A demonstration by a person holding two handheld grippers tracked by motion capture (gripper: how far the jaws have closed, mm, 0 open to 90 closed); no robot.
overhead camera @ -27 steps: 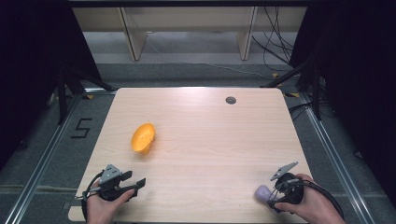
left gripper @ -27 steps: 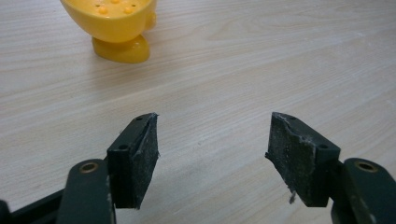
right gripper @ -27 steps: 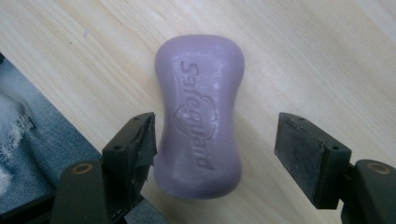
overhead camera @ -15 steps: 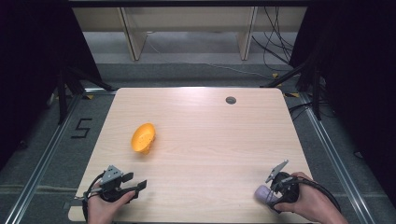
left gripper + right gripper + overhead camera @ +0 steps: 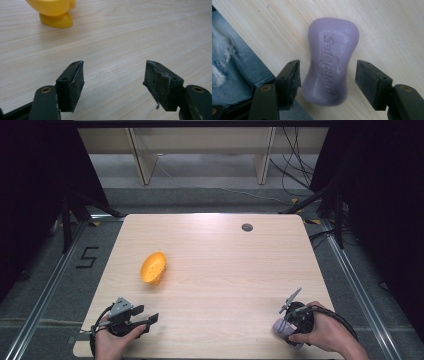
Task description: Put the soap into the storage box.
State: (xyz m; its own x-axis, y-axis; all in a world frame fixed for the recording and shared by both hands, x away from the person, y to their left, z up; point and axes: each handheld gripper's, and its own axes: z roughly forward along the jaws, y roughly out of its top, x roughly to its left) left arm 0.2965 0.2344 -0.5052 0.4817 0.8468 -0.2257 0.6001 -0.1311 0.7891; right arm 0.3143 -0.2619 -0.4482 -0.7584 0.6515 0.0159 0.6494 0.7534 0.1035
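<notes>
**Now over the soap: right gripper tipped down at the near right corner**

Compared with the earlier high views, the right gripper [image 5: 283, 321] has turned and dropped toward the purple soap bar [image 5: 281, 328]; a moment ago it sat just right of the bar with its grey plate lifted, and now it leans over the bar from the right. The person's right hand [image 5: 327, 335] has shifted a little nearer the table edge with it. The left gripper [image 5: 150, 319] rests at the near left of the table [image 5: 225, 265] much as before, and the yellow bowl [image 5: 153, 267] has not moved from its spot left of centre.

In the right gripper view the jaws stand apart, one on each side of the soap bar [image 5: 331, 60], with a gap between each pad and the bar, so nothing is clamped. The left gripper's jaws also stand apart over bare wood, with the yellow bowl [image 5: 55, 12] at the far left of that view.

The soap is pale purple, waisted in the middle with rounded ends, and bears a raised "Safeguard" name and shield. It lies flat at the near right edge of the table, one end just reaching the edge.
</notes>
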